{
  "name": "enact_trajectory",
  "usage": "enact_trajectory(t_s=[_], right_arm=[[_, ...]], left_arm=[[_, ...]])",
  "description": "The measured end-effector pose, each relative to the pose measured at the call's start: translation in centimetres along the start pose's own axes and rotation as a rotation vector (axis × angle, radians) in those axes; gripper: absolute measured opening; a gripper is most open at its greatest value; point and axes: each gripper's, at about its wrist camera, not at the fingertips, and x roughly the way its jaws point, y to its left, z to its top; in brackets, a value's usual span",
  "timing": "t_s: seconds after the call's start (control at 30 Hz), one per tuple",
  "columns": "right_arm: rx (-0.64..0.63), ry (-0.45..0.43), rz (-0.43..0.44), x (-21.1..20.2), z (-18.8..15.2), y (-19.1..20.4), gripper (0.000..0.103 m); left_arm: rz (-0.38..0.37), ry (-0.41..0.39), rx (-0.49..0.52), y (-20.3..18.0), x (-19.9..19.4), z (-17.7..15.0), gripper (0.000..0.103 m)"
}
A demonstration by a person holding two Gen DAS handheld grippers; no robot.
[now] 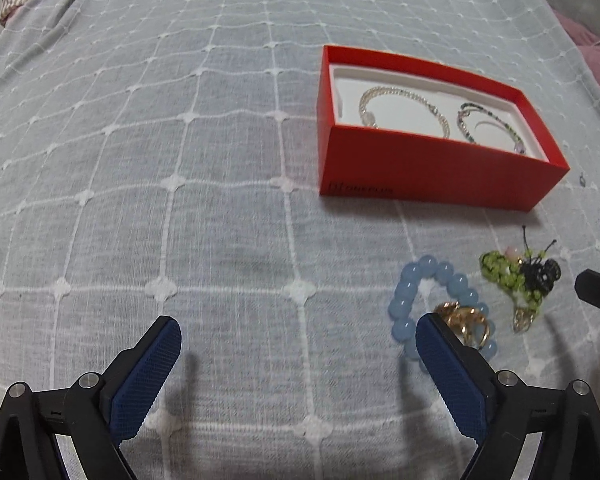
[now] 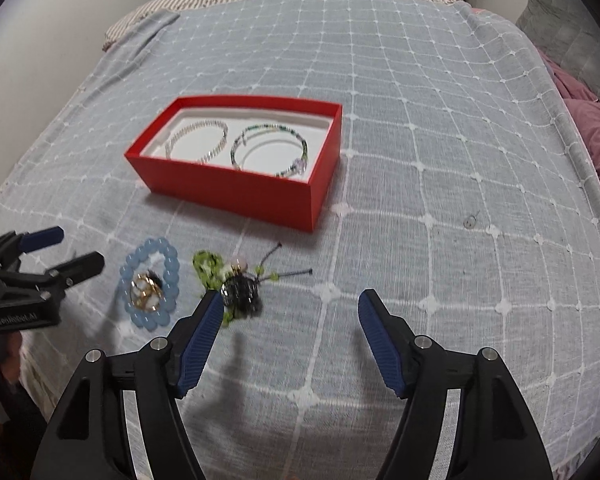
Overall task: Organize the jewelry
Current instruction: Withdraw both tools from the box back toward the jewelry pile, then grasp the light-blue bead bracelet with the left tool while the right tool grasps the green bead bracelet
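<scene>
Right wrist view: both the left gripper (image 2: pixel 74 248) and the right gripper (image 2: pixel 290 312) stand apart, empty, above a bedspread (image 2: pixel 440 160). Blue bead bracelet (image 2: pixel 150 284) and green beaded piece (image 2: pixel 210 266) lie near a red box (image 2: pixel 236 192) containing two bracelets.

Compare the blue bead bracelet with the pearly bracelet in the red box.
The blue bead bracelet lies on the bedspread outside the red box; the pearly bracelet rests inside it. The blue one has big round beads, the pearly one fine small ones. A gold piece sits within the blue ring; the pearly ring is empty. Both lie flat.
</scene>
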Motion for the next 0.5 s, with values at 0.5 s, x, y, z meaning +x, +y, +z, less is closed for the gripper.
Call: enact_trajectory(t_s=[0.5], right_arm=[[-0.056,0.05,-0.038,0.8,-1.8,-0.2,0.073]], left_arm=[[-0.091,0.0,0.03,-0.6,0.1,-1.2,0.083]])
